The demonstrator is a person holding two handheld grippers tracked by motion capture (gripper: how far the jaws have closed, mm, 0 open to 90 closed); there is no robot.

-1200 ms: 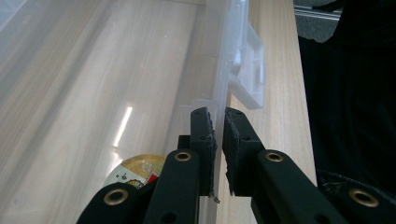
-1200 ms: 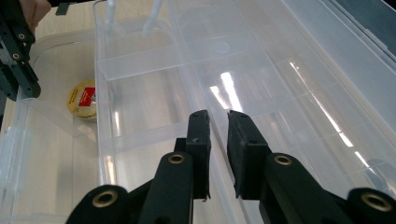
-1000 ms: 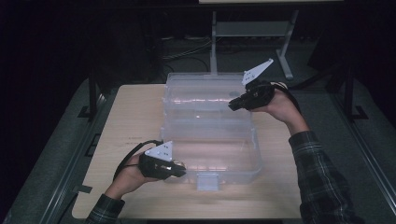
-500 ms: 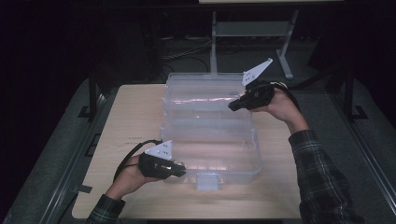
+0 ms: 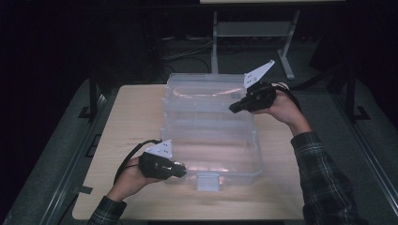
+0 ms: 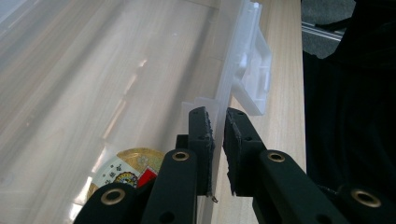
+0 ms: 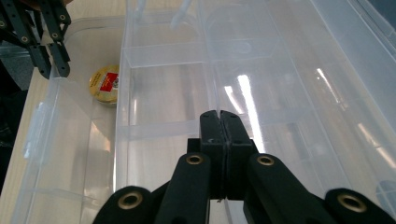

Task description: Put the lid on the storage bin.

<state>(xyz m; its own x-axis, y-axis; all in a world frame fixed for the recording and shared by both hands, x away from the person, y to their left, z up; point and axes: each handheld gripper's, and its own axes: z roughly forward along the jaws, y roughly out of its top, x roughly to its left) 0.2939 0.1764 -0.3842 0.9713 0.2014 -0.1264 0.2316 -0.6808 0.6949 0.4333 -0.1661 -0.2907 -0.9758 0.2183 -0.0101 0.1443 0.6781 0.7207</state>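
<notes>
Organizer box [image 5: 211, 136]: clear plastic, multi-compartment, centre of the high view on the light wooden desk [image 5: 133, 117]; lid [image 5: 202, 91] swung open toward the upper part of the frame, base nearer the bottom.
Latch [image 5: 208, 181]: white clasp tab at the middle of the box's near edge, lower centre of the high view; upper right of centre in the left gripper view [image 6: 254, 77].
Left gripper [image 5: 177, 169]: lower left of centre in the high view, at the near-left corner of the box, held in the person's left hand [image 5: 129, 180].
Left fingers [image 6: 201, 135]: nearly together, straddling the thin clear front wall of the box with a narrow gap left; contact with the wall hard to confirm.
Right gripper [image 5: 233, 108]: upper right of centre in the high view, above the far-right part of the box, held in the right hand [image 5: 286, 108]; plaid sleeve [image 5: 324, 183] at lower right.
Right fingers [image 7: 212, 128]: pressed together on a thin clear divider wall inside the box, lower centre of the right gripper view.
Round tin [image 7: 105, 83]: gold-rimmed, red and white label, lying flat in a compartment at left of the right gripper view; also at the lower left of the left gripper view [image 6: 126, 170], seen through the plastic.
Compartments: most others look bare in the right gripper view.
</notes>
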